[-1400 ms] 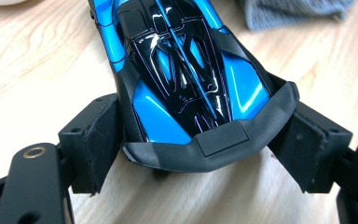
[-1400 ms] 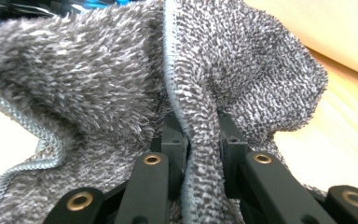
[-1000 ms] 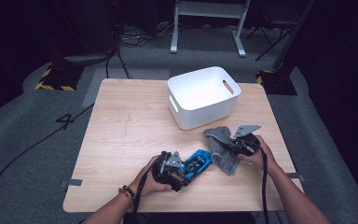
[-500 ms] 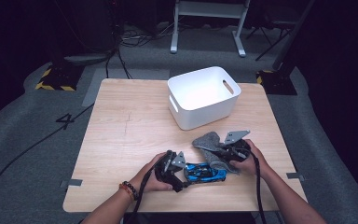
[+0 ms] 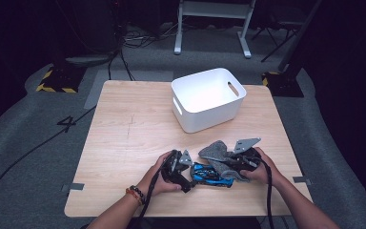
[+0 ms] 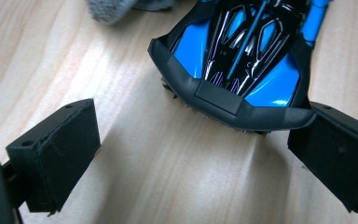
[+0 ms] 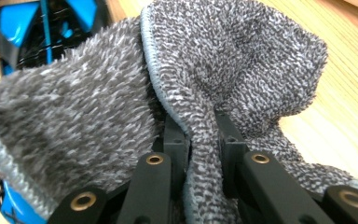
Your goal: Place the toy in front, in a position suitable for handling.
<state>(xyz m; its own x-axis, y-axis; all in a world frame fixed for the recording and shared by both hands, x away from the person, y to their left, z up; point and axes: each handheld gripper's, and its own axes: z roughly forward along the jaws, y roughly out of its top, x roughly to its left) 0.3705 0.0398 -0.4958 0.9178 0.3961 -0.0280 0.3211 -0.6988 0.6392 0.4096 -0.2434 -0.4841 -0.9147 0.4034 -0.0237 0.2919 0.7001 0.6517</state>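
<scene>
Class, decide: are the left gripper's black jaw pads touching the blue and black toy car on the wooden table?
Apart. The left gripper view shows the left gripper with jaws spread wide, having just been opening; bare table separates the left pad from the toy car, whose bumper corner hangs above the right pad.

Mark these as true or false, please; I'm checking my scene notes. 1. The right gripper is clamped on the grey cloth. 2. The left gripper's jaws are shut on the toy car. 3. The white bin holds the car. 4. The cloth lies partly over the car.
1. True: the right gripper pinches the grey cloth.
2. False: the left gripper stands open, with the blue toy car just beyond its pads.
3. False: the white bin sits apart; the car lies on the table.
4. True.
</scene>
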